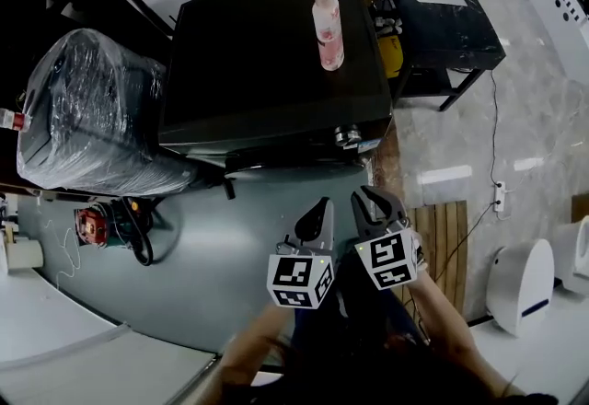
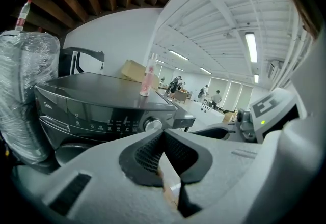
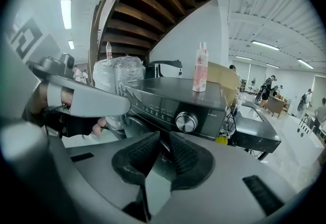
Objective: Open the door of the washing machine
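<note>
The washing machine (image 1: 276, 53) is shut. It is a dark front-loader with a pink bottle (image 1: 328, 28) on its top and a plastic-wrapped bundle (image 1: 92, 113) against its left side. Its round door (image 2: 75, 151) sits under the control panel (image 3: 158, 108), lower than the dial (image 3: 186, 121), and only the door's upper part shows in the gripper views. Both claws hang in front of the washing machine, apart from it and touching nothing. The left claw (image 2: 163, 134) is pressed together and empty. The right claw (image 3: 164, 139) is slightly spread, with nothing between its pads.

The step in hand looks like the approach to the door. The leading claw should probably spread wider before it arrives, since the present gap seems too narrow for a door handle or rim. It should come in low, beneath the control panel, so the dial stays untouched. Which side of the door opens cannot be told from here, so find that edge first. Then pull outward along the hinge's arc, gently, so the pink bottle stays upright.
</note>
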Demonstrator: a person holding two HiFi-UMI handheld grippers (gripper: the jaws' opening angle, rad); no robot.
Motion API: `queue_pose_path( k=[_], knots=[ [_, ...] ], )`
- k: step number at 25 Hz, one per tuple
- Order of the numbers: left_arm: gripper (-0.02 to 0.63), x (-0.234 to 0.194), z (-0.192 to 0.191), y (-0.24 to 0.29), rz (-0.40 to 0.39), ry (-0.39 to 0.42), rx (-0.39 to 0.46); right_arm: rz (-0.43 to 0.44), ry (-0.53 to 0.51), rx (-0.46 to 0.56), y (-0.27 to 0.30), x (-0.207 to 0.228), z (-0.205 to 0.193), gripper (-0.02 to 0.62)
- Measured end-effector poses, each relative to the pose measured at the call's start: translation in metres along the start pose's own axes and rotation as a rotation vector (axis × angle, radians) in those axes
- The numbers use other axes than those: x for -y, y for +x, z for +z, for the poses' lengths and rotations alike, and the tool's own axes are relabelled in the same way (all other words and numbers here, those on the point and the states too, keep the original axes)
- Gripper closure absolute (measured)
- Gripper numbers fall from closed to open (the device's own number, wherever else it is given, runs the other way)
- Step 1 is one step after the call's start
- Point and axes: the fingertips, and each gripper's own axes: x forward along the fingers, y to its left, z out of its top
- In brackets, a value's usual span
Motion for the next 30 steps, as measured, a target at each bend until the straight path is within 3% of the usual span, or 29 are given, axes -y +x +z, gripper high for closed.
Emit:
queue_pose_path(
  k=[8,30],
  knots=[
    [0.594,-0.017,-0.02,0.034,0.066,-0.013,0.013,0.062,-0.104,-0.034,0.039,0.019,-0.028,0.526],
    [0.594,-0.064,-0.066,0.097,0.122,-0.074,0.0,0.156,-0.215,-0.108,0.136,0.03,-0.097,0.482]
  ],
)
